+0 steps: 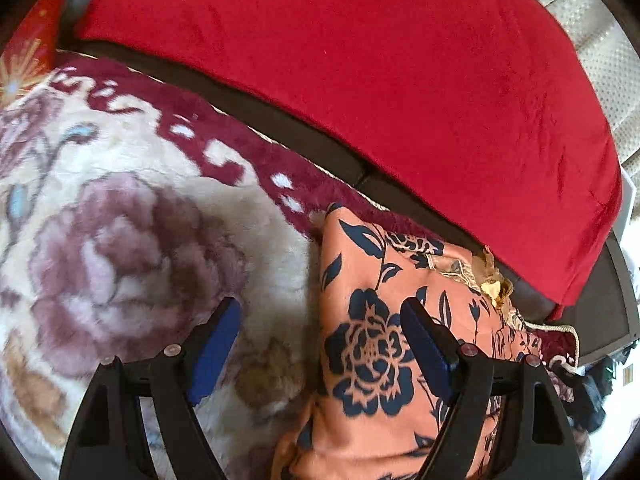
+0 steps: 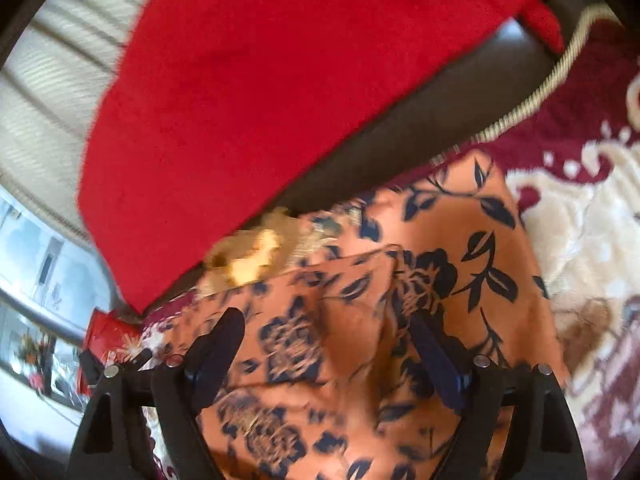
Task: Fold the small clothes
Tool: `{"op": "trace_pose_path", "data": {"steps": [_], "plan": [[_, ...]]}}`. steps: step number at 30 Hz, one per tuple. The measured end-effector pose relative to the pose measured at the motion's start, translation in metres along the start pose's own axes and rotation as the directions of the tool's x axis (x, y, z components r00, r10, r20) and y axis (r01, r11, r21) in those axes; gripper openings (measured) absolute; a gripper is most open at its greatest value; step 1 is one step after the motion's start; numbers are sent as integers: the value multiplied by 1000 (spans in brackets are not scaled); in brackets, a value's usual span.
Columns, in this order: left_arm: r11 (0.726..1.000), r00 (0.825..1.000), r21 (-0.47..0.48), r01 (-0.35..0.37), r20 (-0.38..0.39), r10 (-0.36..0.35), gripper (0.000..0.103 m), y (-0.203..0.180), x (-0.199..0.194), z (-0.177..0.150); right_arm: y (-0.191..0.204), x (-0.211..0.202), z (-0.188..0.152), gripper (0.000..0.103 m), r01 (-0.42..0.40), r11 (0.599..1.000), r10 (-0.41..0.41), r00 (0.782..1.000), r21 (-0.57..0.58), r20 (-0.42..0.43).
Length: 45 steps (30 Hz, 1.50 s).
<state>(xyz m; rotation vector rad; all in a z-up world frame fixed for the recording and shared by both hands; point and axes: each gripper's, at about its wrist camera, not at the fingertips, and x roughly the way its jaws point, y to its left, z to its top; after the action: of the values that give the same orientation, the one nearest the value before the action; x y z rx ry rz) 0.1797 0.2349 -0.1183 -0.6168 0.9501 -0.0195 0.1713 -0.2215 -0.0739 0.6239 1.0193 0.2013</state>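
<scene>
An orange garment [image 1: 376, 336] with a dark blue flower print lies folded on a fluffy cream and maroon flowered blanket [image 1: 120, 220]. My left gripper [image 1: 320, 312] is open above the garment's left edge, its left finger over the blanket and its right finger over the cloth. The right wrist view shows the same garment [image 2: 360, 320] spread beneath my right gripper [image 2: 324, 328], whose jaws stand wide apart with nothing pressed between the pads. A gold trim piece [image 2: 248, 256] sits at the garment's far edge.
A bright red cloth [image 1: 360, 80] covers a dark sofa back [image 1: 304, 136] behind the blanket. Pale ribbed curtains [image 2: 48, 80] and a window [image 2: 36, 280] show at the left of the right wrist view. A red object [image 2: 104, 328] lies near the window.
</scene>
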Motion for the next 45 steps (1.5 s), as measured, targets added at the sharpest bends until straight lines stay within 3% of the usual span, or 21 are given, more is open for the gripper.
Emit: {"op": "trace_pose_path", "data": {"steps": [1,2,3,4,7,10,12,14,15,16,18,21,24,27,30,32,35,37,38,40,45], "plan": [[1000,1000,-5,11,-14,-11,69,1,5,4,-5,14,5,79,5,1000,-4,999,23,-45],[1000,1000,-14,6,-30,-7,37,2,10,6,-9,28,9,67,1,999,2,996,32,-93],[1000,998,-16,0,-59,-1,9,3,16,9,-8,31,7,31,20,1000,-19,995,9,-101],[1000,997,-10,10,-72,-11,9,2,19,11,-3,34,10,17,44,999,-47,993,-27,-106],[995,998,101,-11,55,5,5,-13,5,12,44,7,3,11,160,950,-151,987,-266,56],[989,997,142,-39,76,29,4,-21,12,13,66,-14,-15,11,296,868,-222,950,-400,220],[987,995,121,-103,17,101,4,-17,34,15,49,11,-21,15,368,839,-316,929,-402,192],[982,990,131,-138,40,134,4,-17,31,13,26,38,-25,19,373,848,-362,927,-376,103],[981,990,139,-135,67,127,4,-19,21,10,24,34,-27,25,361,859,-339,933,-363,124],[983,991,145,-116,89,104,5,-21,9,8,24,26,-27,56,352,871,-324,936,-341,140],[982,991,164,-90,113,72,15,-29,-13,2,20,3,-24,87,322,897,-284,945,-303,164],[978,988,199,-58,153,27,48,-45,-44,-17,25,-31,-21,87,262,930,-206,952,-258,225],[969,987,246,-9,159,-31,59,-61,-59,-41,23,-49,-24,87,64,979,-25,980,-195,197],[963,996,270,-28,86,5,59,-68,-37,-59,11,-35,-36,87,-105,986,118,988,-133,98],[965,988,227,-129,-55,145,59,-54,4,-70,-23,-3,-41,80,-101,995,101,995,5,-1],[969,991,209,-131,-8,136,58,-51,-7,-71,-24,-13,-40,83,-112,993,111,993,33,26],[970,994,215,-111,46,104,59,-53,-26,-75,-1,-41,-44,83,-92,992,98,993,-83,65],[951,986,261,-165,18,166,60,-55,-18,-79,0,-41,-49,85,-128,983,134,990,-134,37],[949,983,269,-167,-34,183,60,-53,-10,-81,-10,-27,-52,85,-88,989,86,996,-119,-22],[960,987,237,-148,-32,160,60,-45,-20,-85,-32,-15,-55,82,-50,998,45,996,-50,-80],[963,998,267,-34,63,18,66,-33,-93,-111,-32,-91,-73,85,-92,985,100,994,-149,44]]}}
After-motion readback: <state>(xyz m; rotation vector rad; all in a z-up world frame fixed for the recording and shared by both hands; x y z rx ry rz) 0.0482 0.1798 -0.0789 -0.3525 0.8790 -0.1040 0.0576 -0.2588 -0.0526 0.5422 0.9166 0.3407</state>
